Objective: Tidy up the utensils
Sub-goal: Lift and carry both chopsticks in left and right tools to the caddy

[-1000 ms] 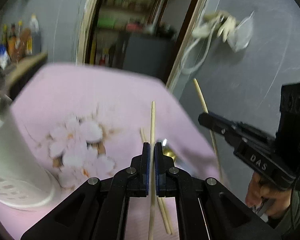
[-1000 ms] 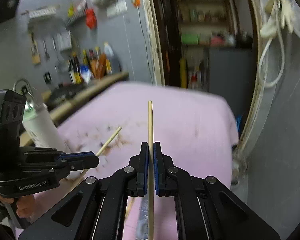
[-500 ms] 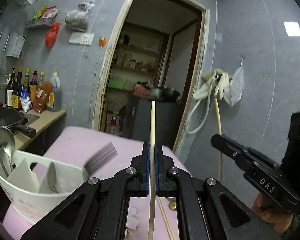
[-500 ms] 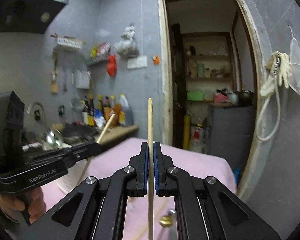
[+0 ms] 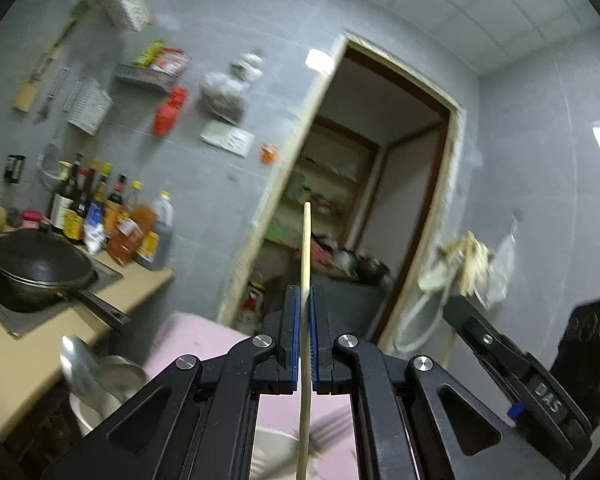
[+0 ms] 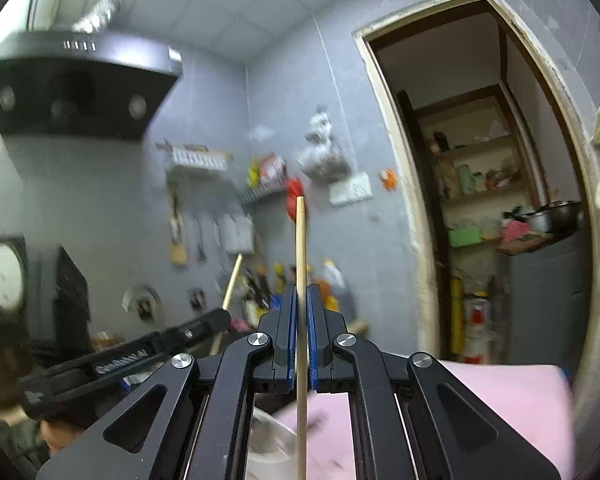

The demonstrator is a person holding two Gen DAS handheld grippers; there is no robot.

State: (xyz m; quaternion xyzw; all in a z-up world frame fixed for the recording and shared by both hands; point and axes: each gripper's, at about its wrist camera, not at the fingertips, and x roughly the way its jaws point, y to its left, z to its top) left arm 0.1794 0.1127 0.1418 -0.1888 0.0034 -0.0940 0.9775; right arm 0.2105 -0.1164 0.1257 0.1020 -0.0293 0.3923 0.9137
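My left gripper [image 5: 305,300] is shut on a wooden chopstick [image 5: 306,248] that runs straight up between its blue pads. My right gripper [image 6: 300,294] is likewise shut on a second chopstick [image 6: 300,240]. Both point about level, above the pink-covered table [image 5: 196,336]. A white utensil holder [image 5: 96,404] with a metal spoon [image 5: 76,364] sits low on the left in the left wrist view, and a blurred fork [image 5: 328,428] shows below the fingers. The right gripper [image 5: 516,360] appears at the right edge there. The left gripper [image 6: 160,344] with its chopstick [image 6: 232,280] shows at the left of the right wrist view.
A black wok [image 5: 36,272] sits on the counter stove beside several sauce bottles [image 5: 112,220]. A range hood [image 6: 80,84] hangs above. An open doorway [image 6: 480,200] leads to shelves. Gloves and a hose [image 5: 460,260] hang on the right wall.
Both grippers have risen and tipped up from the pink table toward the wall and doorway, each still holding its chopstick. The white holder has slid to the lower left of the left wrist view.
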